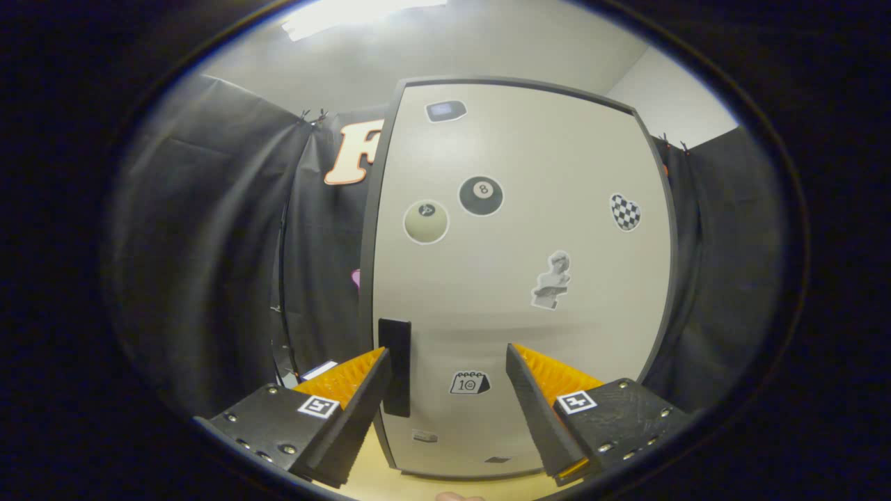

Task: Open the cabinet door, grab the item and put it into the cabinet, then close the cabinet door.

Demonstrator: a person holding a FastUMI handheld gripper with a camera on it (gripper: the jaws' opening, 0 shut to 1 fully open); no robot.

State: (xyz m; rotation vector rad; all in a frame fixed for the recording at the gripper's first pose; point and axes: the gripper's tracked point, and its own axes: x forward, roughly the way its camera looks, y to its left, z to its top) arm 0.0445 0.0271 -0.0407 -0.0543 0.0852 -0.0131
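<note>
A pale cabinet door (529,278) with a dark frame stands shut straight ahead, covered with several stickers. Its black vertical handle (395,376) sits on the door's lower left edge. My gripper (449,362) is open, close in front of the door's lower part. The handle lies just inside the left fingertip (376,372), touching or nearly touching it. The right fingertip (518,369) is well to the right of the handle. Nothing is held between the fingers.
The cabinet stands on a light wooden tabletop (376,480). Black cloth (209,243) hangs to the left of the cabinet and also to its right. A small white card (319,369) lies left of the cabinet base, behind the left finger.
</note>
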